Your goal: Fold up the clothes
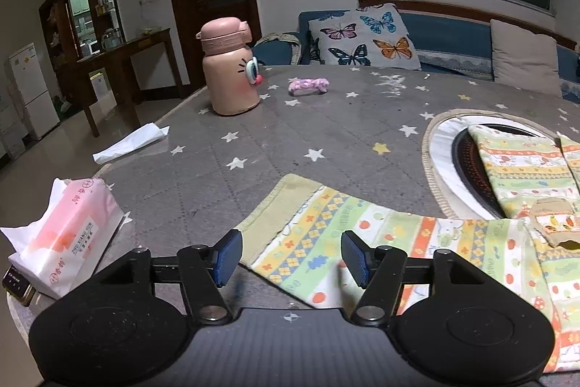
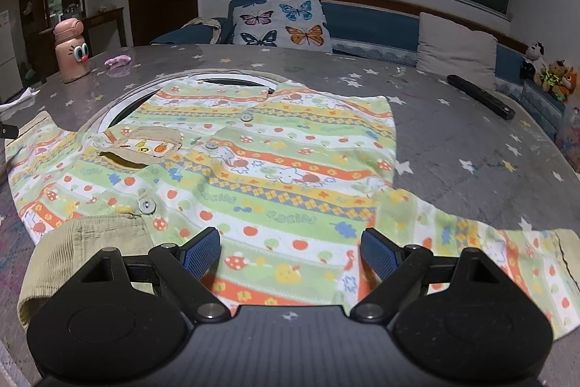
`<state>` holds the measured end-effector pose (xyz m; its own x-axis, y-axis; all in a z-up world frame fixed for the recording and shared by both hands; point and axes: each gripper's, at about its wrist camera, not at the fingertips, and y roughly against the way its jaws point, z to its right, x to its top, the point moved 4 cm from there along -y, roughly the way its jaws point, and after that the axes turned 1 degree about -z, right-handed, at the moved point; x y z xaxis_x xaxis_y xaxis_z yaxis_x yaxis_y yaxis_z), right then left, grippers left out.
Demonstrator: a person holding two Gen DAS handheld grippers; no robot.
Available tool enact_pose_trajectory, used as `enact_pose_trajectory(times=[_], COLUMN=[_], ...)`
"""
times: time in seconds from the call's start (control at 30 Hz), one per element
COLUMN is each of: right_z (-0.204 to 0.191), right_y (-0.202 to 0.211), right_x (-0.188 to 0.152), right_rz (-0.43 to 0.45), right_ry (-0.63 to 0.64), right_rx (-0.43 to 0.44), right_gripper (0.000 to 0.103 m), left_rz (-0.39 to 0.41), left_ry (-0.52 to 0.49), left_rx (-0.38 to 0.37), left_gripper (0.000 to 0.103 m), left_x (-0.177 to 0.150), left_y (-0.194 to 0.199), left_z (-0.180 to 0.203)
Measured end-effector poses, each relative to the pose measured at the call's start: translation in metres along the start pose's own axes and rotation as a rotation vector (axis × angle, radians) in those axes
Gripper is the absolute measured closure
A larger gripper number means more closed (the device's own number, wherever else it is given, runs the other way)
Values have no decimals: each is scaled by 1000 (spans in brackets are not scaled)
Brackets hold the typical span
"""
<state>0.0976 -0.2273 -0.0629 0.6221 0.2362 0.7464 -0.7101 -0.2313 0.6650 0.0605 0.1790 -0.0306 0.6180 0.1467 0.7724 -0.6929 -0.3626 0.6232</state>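
A child's button shirt (image 2: 275,176) with green, orange and yellow printed stripes lies spread flat on the grey star-patterned table (image 2: 453,140). Its left sleeve (image 1: 326,242) with a beige cuff stretches out in the left wrist view. Its right sleeve (image 2: 482,245) stretches out to the right. My left gripper (image 1: 291,256) is open, just above the end of the left sleeve. My right gripper (image 2: 290,251) is open, low over the shirt's hem, holding nothing.
A round inset burner (image 1: 467,147) lies partly under the shirt. A pink bottle (image 1: 232,68), a purple hair tie (image 1: 308,85), a tissue pack (image 1: 69,234) and a loose tissue (image 1: 130,142) sit on the left. A black remote (image 2: 480,95) lies far right.
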Motion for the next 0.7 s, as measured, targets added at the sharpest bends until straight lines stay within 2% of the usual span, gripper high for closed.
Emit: enact_pose_trajectory(times=[0.33, 0.7], right_z=[6, 13], right_y=[9, 16], right_x=[-8, -13], right_rz=[5, 19], right_ry=[-30, -56], right_rx=[-10, -39], right_gripper=[16, 16], left_rz=[12, 11], left_ry=[-30, -121], left_rx=[-48, -147], left_gripper=[31, 24], left_x=[3, -5], left_y=[7, 13], left_z=[25, 85])
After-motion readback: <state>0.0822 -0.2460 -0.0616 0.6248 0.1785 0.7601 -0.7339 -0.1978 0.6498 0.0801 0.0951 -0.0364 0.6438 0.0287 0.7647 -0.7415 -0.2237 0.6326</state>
